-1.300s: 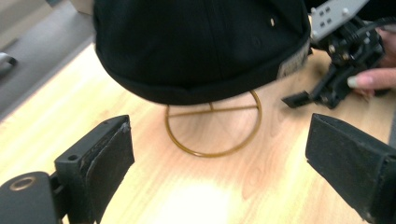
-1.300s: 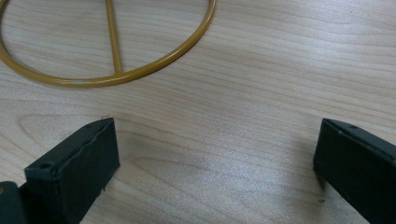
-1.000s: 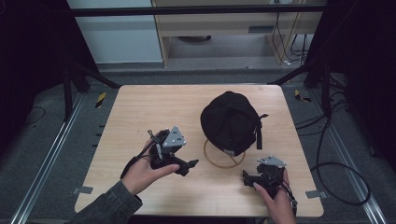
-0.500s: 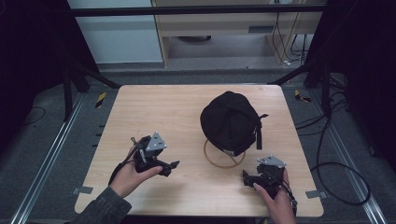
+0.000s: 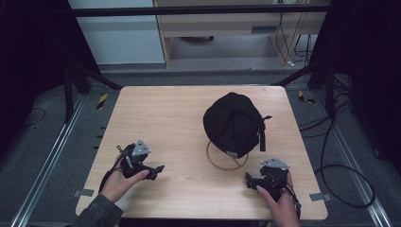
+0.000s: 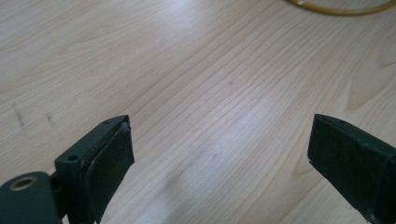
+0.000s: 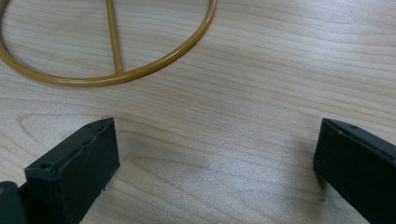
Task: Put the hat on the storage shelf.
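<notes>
The desk [image 5: 189,113] is a pale wood-grain top with rounded corners, standing on grey carpet with metal rails running along the floor on either side; dark frame struts slant down at the far left and far right, a light cabinet stands against the far wall, and black cables [image 5: 340,184] loop across the floor to the right. On the right half of the desk sits a black cap [image 5: 234,124], perched on a yellow wire stand [image 5: 226,161] whose round base ring lies flat on the wood and pokes out at the cap's near side; a strap hangs down the cap's right edge. The person's left hand holds the left gripper [image 5: 150,171] low over the near left part of the desk, jaws pointing right toward the stand, well apart from the cap; in the left gripper view its gripper [image 6: 219,149] stands wide with nothing but bare wood between the jaws, and a sliver of the yellow ring shows at the far top edge. The right gripper [image 5: 251,179] is held at the near right edge, just near and right of the ring. In the right gripper view it [image 7: 215,163] is also spread wide and empty, with the ring and its crossbar lying near, just beyond the jaw tips, not touching.
</notes>
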Motion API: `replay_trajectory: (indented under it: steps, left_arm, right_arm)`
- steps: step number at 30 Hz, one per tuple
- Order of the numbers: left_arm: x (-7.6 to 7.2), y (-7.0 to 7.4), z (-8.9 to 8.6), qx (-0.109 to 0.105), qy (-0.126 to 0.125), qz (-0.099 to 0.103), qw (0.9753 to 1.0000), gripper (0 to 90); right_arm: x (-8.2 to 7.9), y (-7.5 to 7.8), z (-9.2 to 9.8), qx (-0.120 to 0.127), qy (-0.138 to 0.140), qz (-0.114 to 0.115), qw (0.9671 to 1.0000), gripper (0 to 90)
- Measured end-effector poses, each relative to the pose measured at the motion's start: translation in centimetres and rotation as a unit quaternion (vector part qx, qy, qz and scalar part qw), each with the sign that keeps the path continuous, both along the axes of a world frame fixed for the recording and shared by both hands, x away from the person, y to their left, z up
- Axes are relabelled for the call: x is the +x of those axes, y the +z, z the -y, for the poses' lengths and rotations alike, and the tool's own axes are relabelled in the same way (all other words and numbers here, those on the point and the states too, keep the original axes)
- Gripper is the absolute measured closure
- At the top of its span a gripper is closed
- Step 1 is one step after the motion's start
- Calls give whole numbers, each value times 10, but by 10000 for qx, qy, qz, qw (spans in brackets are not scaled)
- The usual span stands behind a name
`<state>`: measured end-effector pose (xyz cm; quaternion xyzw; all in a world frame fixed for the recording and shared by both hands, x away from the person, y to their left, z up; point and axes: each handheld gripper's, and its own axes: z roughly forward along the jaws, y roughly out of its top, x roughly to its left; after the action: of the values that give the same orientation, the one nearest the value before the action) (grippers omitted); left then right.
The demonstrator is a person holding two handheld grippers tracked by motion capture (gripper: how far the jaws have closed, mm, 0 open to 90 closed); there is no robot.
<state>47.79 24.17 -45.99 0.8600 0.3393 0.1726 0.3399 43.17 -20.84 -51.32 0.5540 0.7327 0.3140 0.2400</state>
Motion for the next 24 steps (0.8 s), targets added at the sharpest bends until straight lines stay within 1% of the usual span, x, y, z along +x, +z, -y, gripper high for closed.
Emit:
replay_trajectory:
  steps: [1, 2, 4, 5, 6, 7, 9, 11, 12, 15, 16, 18, 20, 22, 24]
  left_arm:
    - [0, 0, 0, 0, 0, 0, 10000, 65]
    - [0, -5, -5, -53, 83, -24, 9999, 65]
    - [0, -10, -10, -37, 139, -27, 9999, 65]
    - [0, -10, -10, -37, 139, -27, 9999, 65]
    - [-1, -18, -15, -10, 252, -18, 9997, 65]
    - [0, -21, -18, -33, 307, -14, 9995, 65]
    - [2, -26, -27, -117, 456, -27, 9989, 65]
    - [4, -30, -34, -106, 549, -76, 9984, 65]
    - [5, -31, -37, -63, 588, -67, 9982, 65]
    - [8, -32, -45, -125, 705, -54, 9974, 63]
    - [8, -32, -46, -99, 721, -25, 9973, 63]
    - [9, -32, -48, -161, 746, -44, 9971, 61]
    - [10, -34, -49, -161, 767, -45, 9969, 59]
    - [11, -35, -49, -108, 783, -60, 9968, 57]
    - [10, -35, -49, -119, 780, -41, 9969, 56]
  right_arm:
    - [0, 0, 0, 0, 0, 0, 10000, 4]
    - [0, 0, 0, 0, 4, -1, 10000, 4]
    - [0, 0, 0, 2, 3, -2, 10000, 4]
    - [0, 0, 0, 0, 1, 1, 10000, 4]
    - [0, 0, 0, 0, 1, 0, 10000, 4]
    - [0, 0, 0, 0, 2, 1, 10000, 4]
    - [0, 0, 0, 0, 1, 1, 10000, 4]
    - [0, 0, 0, 0, 5, -1, 10000, 4]
    - [0, 0, 0, 0, 0, 0, 10000, 4]
    - [0, 0, 0, -1, 5, -1, 10000, 4]
    - [0, 0, 0, -1, 4, -1, 10000, 4]
    - [0, 0, 0, -1, 1, 1, 10000, 4]
    - [0, 0, 0, -1, 5, -1, 10000, 4]
    - [0, 0, 0, -1, 4, -1, 10000, 4]
    - [0, 0, 0, -1, 4, 0, 10000, 4]
